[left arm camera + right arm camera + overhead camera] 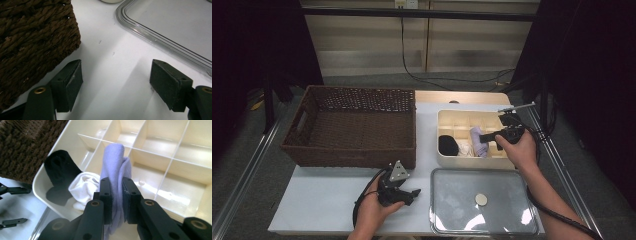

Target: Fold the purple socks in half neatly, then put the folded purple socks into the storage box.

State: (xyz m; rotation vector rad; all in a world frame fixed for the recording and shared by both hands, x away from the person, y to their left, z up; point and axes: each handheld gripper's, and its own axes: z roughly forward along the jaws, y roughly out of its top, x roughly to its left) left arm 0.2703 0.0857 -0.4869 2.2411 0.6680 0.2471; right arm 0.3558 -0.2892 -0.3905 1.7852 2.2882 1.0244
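- The right gripper (116, 192) has its jaws pinching a rolled lavender cloth (115, 165), which stands up between the pads and rises above them.
- In the high view the right gripper (492, 136) is over the cream divided organizer (447, 116), at its near right part, with the lavender cloth (479, 140) hanging over the compartments there.
- The organizer's thin walls (172, 157) split it into many small cells; those on the far and right side hold nothing that I can see.
- A black rolled cloth (60, 170) sits in the near left corner cell of the organizer, and a white crumpled cloth (83, 186) lies just beside it, between the black one and the lavender one.
- Whether the lavender cloth's lower end touches the organizer floor I cannot tell, as the jaws hide it.
- The left gripper (116, 85) rests low over the white bench (112, 65), jaws spread wide with nothing between them.
- In the high view the left gripper (412, 194) lies between the brown wicker basket (352, 150) and the clear tray (512, 230), near the bench's front edge.
- The basket corner (37, 37) is just beside the left jaw, and the tray rim (155, 37) runs past the right jaw.
- A small pale round disc (481, 200) lies on the tray, well apart from both grippers.
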